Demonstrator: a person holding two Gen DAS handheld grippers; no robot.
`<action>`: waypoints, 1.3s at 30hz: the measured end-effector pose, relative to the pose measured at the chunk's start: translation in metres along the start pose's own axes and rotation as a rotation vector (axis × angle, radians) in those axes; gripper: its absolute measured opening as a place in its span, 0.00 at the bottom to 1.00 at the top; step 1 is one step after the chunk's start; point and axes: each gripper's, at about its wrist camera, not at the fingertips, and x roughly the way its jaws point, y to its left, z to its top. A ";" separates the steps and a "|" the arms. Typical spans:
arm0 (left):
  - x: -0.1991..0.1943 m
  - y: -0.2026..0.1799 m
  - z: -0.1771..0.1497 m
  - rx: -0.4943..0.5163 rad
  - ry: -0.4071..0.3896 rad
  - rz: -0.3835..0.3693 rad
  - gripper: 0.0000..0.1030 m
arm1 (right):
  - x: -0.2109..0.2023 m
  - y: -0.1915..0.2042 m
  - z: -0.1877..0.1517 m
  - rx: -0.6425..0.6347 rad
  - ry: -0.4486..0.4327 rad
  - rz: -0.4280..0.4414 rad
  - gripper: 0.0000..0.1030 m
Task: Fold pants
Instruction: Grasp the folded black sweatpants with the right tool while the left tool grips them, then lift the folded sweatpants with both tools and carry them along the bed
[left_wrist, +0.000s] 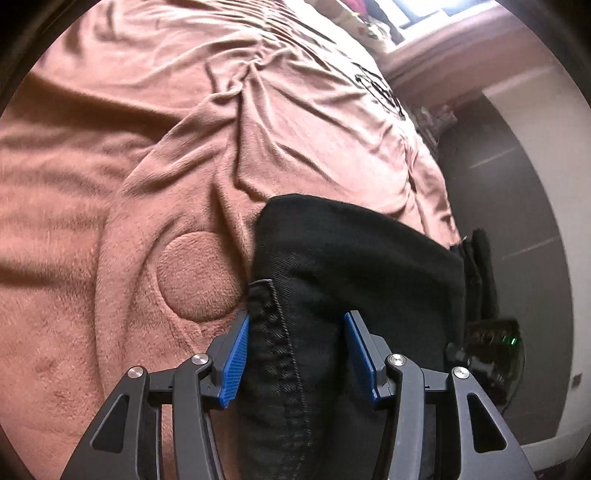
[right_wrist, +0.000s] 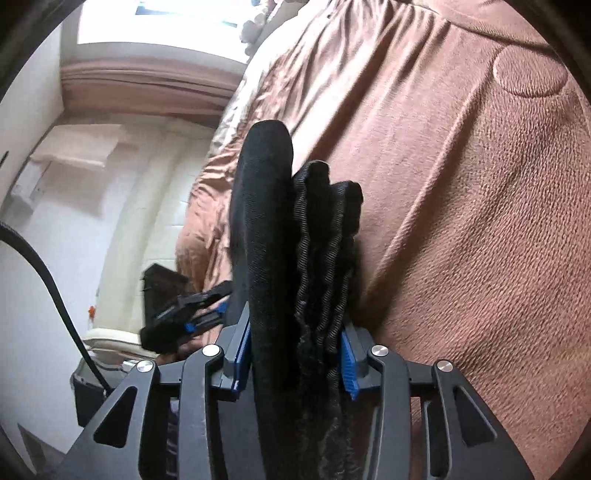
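Observation:
The black pants (left_wrist: 351, 251) are folded into a thick bundle over the edge of a bed covered with a pink-brown fleece blanket (left_wrist: 110, 184). My left gripper (left_wrist: 297, 321) is shut on the bundle, with a stitched hem against its left blue pad (left_wrist: 236, 354). In the right wrist view, several layers of the pants (right_wrist: 266, 206) stand up between the blue pads of my right gripper (right_wrist: 295, 325), which is shut on them. My left gripper (right_wrist: 207, 306) shows just to the left, at the same bundle. The blanket (right_wrist: 461, 221) fills the right side.
The bed's edge runs beside the pants, and beyond it the floor (left_wrist: 517, 203) drops away. A black cable (right_wrist: 55, 277) hangs at the left over pale floor tiles (right_wrist: 129, 221). A dark device with a green light (left_wrist: 495, 332) sits right of the pants. A bright window (right_wrist: 166, 22) is far off.

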 end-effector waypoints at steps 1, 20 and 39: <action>0.003 0.002 0.001 -0.004 0.008 0.001 0.51 | 0.003 -0.002 0.001 0.008 0.005 -0.009 0.38; 0.012 0.019 0.022 -0.090 -0.015 -0.127 0.48 | 0.008 -0.003 0.007 0.012 0.031 -0.011 0.31; -0.073 -0.031 -0.009 0.007 -0.185 -0.143 0.35 | -0.034 0.055 -0.038 -0.172 -0.108 0.002 0.26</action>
